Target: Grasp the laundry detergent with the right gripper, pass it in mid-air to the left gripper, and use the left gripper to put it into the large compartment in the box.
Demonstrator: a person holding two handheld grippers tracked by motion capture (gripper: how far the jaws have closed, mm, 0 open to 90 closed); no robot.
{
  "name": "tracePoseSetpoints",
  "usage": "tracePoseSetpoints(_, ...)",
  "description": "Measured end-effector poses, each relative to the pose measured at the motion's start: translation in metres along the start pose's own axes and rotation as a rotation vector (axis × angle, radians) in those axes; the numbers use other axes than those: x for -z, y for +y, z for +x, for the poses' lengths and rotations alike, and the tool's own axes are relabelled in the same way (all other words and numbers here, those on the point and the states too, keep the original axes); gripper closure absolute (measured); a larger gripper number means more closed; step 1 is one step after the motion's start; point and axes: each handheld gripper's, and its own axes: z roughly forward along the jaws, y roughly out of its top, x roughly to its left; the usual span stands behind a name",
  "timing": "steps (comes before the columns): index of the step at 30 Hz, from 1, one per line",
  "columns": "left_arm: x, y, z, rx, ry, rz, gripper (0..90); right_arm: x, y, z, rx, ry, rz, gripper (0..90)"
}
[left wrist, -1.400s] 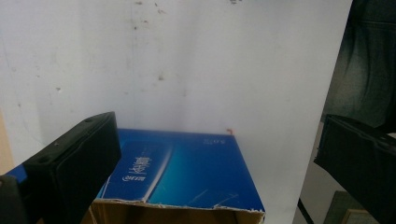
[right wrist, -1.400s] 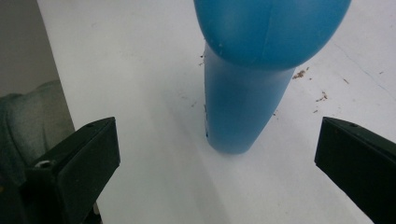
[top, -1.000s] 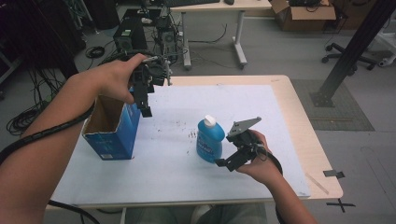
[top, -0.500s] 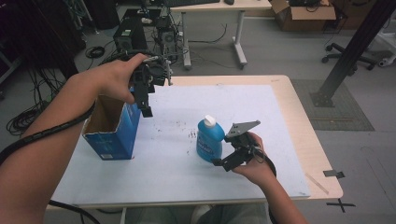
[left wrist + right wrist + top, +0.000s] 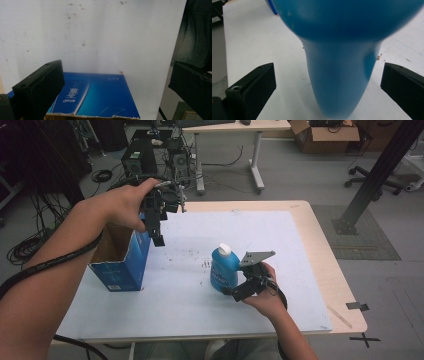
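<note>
A blue bottle [image 5: 223, 269] with a white cap stands upright on the white sheet near the table's middle. My right gripper [image 5: 231, 288] sits low at its right side, open. In the right gripper view the bottle's body [image 5: 337, 82] stands between the two spread jaws of my right gripper [image 5: 328, 77] with gaps on both sides. My left gripper [image 5: 156, 234] hangs open in the air over the right edge of an open-topped blue box [image 5: 122, 257]. The left gripper view looks down past my left gripper [image 5: 116, 75] at the box's blue side [image 5: 100, 97].
A white sheet [image 5: 280, 250] covers most of the wooden table [image 5: 330, 270]. On the floor behind are a computer tower [image 5: 135, 160], cables and a desk leg [image 5: 257, 162]. A black post [image 5: 375, 175] rises at the right.
My right gripper has slid a little left, closer around the bottle's lower part. The left gripper has stayed in place above the box.
</note>
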Motion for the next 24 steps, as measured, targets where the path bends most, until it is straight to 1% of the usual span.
tracePoseSetpoints(2,0.000,0.000,0.000,0.000,0.000,0.000,0.1,-0.001,0.000,0.000,-0.001,-0.001,-0.005,0.0)
tracePoseSetpoints(3,0.000,0.000,0.000,0.000,-0.001,0.002,0.2,-0.002,0.000,0.001,-0.005,-0.005,-0.020,0.1)
tracePoseSetpoints(5,0.000,-0.001,0.000,0.000,-0.001,0.000,0.1,-0.004,0.000,0.001,-0.008,-0.002,-0.028,0.2)
tracePoseSetpoints(10,0.000,-0.003,0.001,0.001,-0.002,-0.002,0.1,-0.008,-0.003,0.000,-0.011,-0.028,-0.044,0.2)
tracePoseSetpoints(14,0.000,-0.006,0.001,0.003,-0.003,-0.008,0.1,-0.010,-0.005,-0.002,-0.030,-0.045,-0.058,0.3)
tracePoseSetpoints(16,0.000,-0.006,0.001,0.005,-0.003,-0.009,0.2,-0.010,-0.006,-0.003,-0.032,-0.049,-0.065,0.3)
tracePoseSetpoints(17,0.000,-0.008,0.002,0.008,-0.002,-0.014,0.1,-0.010,-0.006,-0.003,-0.034,-0.059,-0.075,0.3)
tracePoseSetpoints(21,-0.001,-0.009,0.002,0.008,-0.002,-0.014,0.2,-0.011,-0.006,-0.003,-0.035,-0.065,-0.094,0.4)
tracePoseSetpoints(24,0.000,-0.010,0.002,0.008,-0.001,-0.017,0.2,-0.013,-0.007,-0.002,-0.030,-0.081,-0.109,1.0)
